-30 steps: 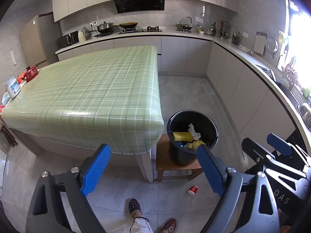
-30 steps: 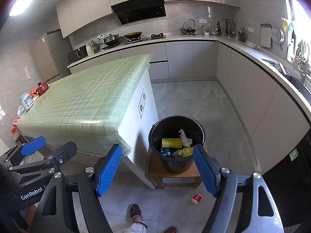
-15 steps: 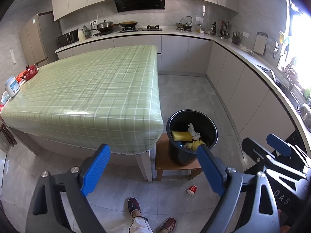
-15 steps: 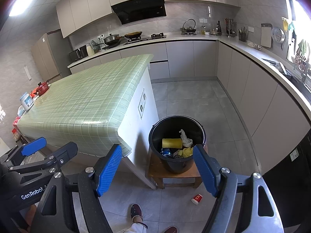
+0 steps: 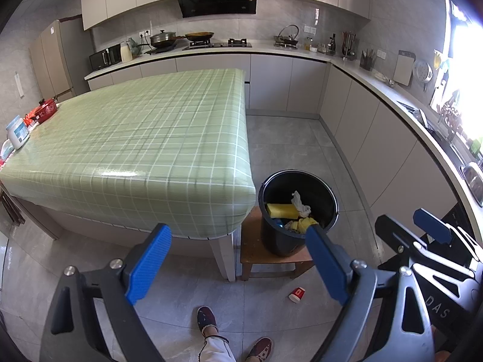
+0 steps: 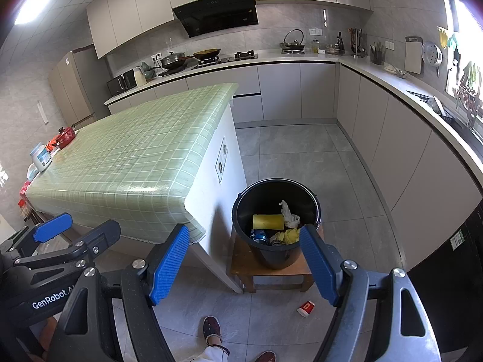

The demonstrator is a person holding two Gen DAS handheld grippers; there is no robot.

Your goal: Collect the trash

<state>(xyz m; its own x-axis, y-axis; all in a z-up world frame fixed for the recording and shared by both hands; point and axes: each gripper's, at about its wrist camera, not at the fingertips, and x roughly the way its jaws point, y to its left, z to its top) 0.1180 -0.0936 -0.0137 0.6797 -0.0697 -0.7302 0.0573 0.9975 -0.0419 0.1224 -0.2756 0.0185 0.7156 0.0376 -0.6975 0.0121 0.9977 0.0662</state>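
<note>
A black bucket (image 5: 299,214) (image 6: 276,223) stands on a low wooden stool (image 5: 256,250) (image 6: 241,264) beside the green-checked table (image 5: 135,138) (image 6: 129,157). Inside it lie a yellow sponge, crumpled white paper, a yellow rag and a blue can. A small red and white paper cup (image 5: 296,294) (image 6: 306,308) lies on its side on the floor in front of the stool. My left gripper (image 5: 238,232) hangs open high above the floor, nothing between its blue pads. My right gripper (image 6: 244,232) is open too, and empty. Each gripper shows at the edge of the other's view.
A person's feet in dark patterned shoes (image 5: 207,319) (image 6: 212,328) stand on the grey tiles below the grippers. A white jar (image 5: 17,132) and a red box (image 5: 45,110) sit at the table's far left. Grey cabinets and a counter (image 5: 392,126) run along the right.
</note>
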